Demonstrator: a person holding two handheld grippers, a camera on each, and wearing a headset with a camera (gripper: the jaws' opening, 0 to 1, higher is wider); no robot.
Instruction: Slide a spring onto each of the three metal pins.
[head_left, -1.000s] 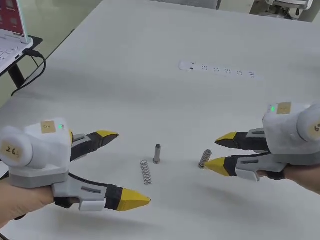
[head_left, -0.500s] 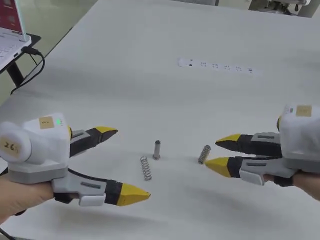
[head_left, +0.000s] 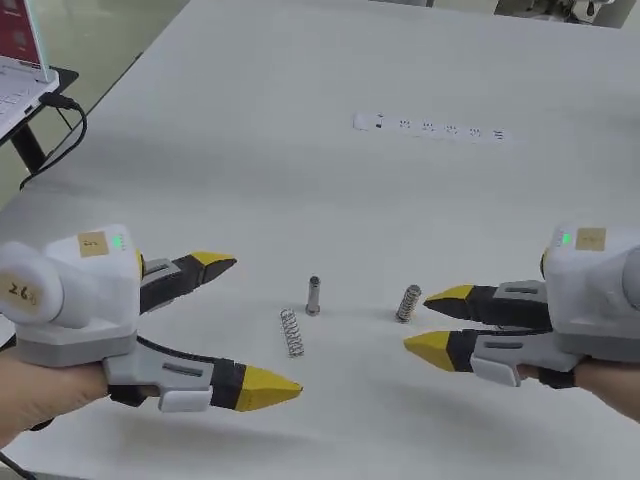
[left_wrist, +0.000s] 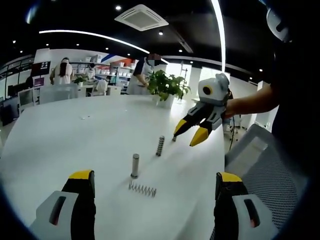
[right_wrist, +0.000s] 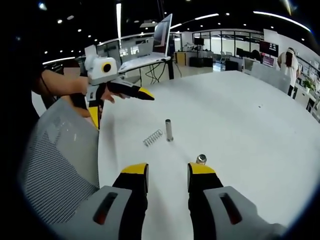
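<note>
A bare metal pin (head_left: 314, 296) stands upright on the white table. A loose spring (head_left: 291, 332) lies flat just to its near left. To the right stands a second pin with a spring on it (head_left: 408, 303). My left gripper (head_left: 245, 325) is wide open, left of the loose spring, with nothing in it. My right gripper (head_left: 430, 320) is open and empty, its tips just right of the sprung pin. The left gripper view shows the bare pin (left_wrist: 135, 165), the loose spring (left_wrist: 142, 188) and the sprung pin (left_wrist: 160, 145). The right gripper view has the sprung pin (right_wrist: 201, 159) beside one fingertip.
A white power strip (head_left: 430, 130) lies farther back on the table (head_left: 250, 150). At the far left are a laptop (head_left: 20, 60) and a black cable (head_left: 70, 125). A grey mesh chair (right_wrist: 60, 150) is near the table edge.
My right gripper has drawn back from the sprung pin, a little right and nearer to me. The left gripper has stayed about where it was.
</note>
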